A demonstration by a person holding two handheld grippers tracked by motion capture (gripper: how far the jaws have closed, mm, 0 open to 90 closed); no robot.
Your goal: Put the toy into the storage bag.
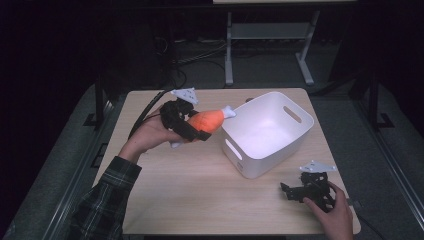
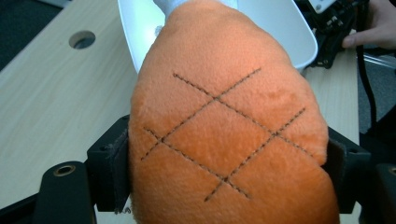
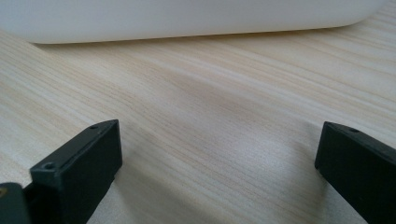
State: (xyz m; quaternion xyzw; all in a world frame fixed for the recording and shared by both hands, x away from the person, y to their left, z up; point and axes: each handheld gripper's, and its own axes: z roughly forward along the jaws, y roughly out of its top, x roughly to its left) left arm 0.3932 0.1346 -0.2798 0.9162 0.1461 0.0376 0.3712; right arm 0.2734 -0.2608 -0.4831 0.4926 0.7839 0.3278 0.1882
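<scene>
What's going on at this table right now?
A person holds a claw in each hand. The left claw is clamped on an orange plush drumstick, held above the table just left of the white bin, which looks empty. The right claw rests open on the table near the bin, holding nothing.

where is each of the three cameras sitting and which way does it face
High view: above the person's side, looking forward and down at the table; both forearms and hands enter from below.
Left gripper view: rides the left gripper, facing the orange plush drumstick between its jaws.
Right gripper view: low on the right gripper, jaws apart.
All share the white bin.
</scene>
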